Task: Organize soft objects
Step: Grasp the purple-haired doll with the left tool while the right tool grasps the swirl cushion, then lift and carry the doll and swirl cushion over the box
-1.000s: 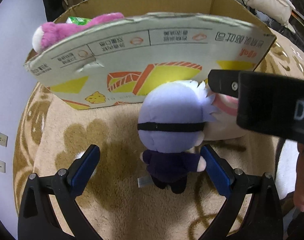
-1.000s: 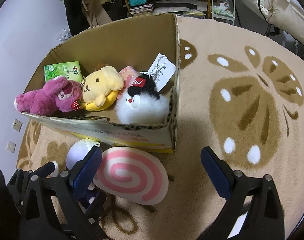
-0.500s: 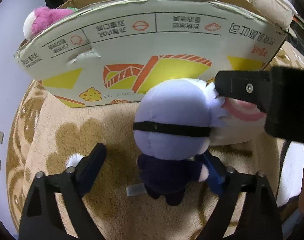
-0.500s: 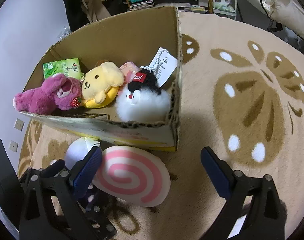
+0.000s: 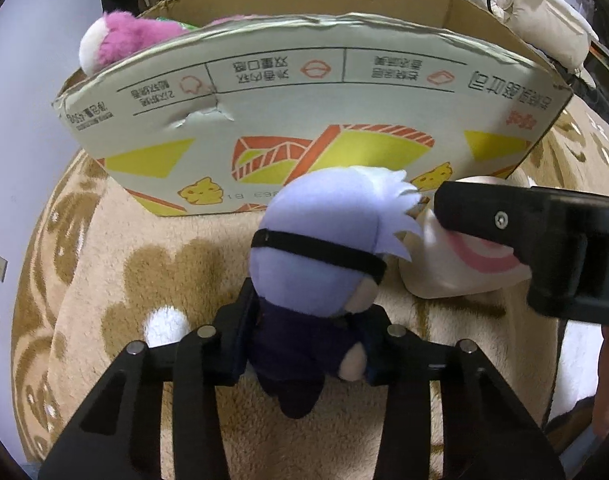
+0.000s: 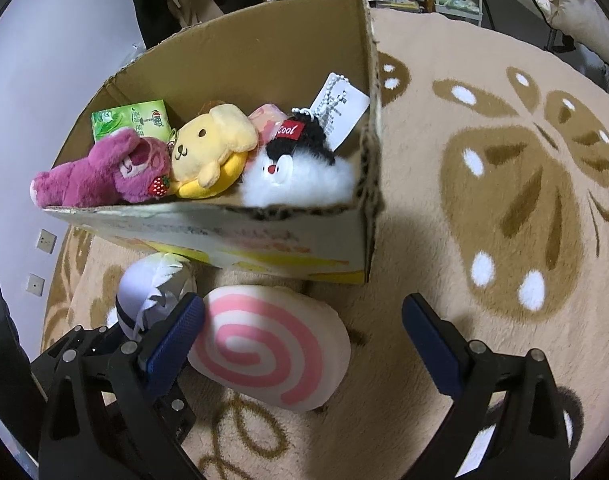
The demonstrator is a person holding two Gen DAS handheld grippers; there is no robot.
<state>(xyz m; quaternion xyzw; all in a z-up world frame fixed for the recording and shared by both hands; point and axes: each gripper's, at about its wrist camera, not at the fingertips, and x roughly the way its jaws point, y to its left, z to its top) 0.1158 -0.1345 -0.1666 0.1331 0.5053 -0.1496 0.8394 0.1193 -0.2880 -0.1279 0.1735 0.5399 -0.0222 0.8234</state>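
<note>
Closing on the dark body of the white-haired doll (image 5: 304, 276), the left gripper (image 5: 304, 344) has its jaws coming together, with the doll between them and both pads already against its torso at lower centre of the left wrist view. The low grip leaves the big head free above the fingers, which should suit a lift over the cardboard box (image 5: 304, 92) wall filling the upper half of the frame.

The right gripper (image 6: 304, 338) stands wide open and holds nothing; its left pad sits just beside the pink-swirl cushion (image 6: 270, 350), lower centre of the right wrist view, probably lined up as the next pick. In the box, upper left of that view, lie the purple bear (image 6: 104, 174), yellow dog (image 6: 212, 148) and fluffy white toy (image 6: 300, 178).

A second ago the left jaws stood wide apart on either side of the doll; the right gripper and cushion are unchanged.
</note>
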